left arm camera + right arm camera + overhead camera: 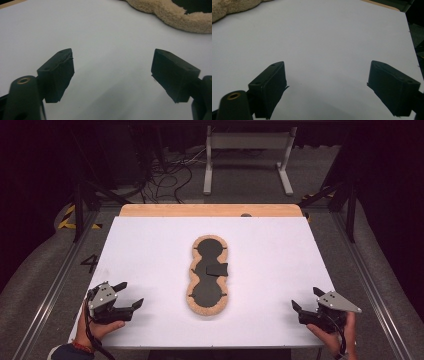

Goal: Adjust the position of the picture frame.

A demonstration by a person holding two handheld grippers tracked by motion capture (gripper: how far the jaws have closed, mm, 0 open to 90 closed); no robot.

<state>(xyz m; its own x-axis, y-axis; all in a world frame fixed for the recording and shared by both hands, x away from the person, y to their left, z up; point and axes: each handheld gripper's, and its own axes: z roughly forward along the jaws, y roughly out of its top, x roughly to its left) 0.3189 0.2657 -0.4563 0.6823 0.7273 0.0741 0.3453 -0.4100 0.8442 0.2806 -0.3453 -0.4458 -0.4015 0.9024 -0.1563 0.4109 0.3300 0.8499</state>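
Left gripper point(131, 295) held at the near left corner of the table point(150, 250), jaws spread wide, nothing between them. Right gripper point(305, 299) held at the near right corner, likewise wide and empty. A fleece-edged dark cloth piece point(207, 276) lies flat at the table's middle, well apart from both. Work judged not yet begun; reaching and gripping are left.

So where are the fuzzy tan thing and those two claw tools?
Fleecy tan item point(191, 292), high view, its tan rim at the lower left.
Left gripper point(129, 296), high view, midway between its fingertips.
Right gripper point(304, 299), high view, midway between its fingertips.
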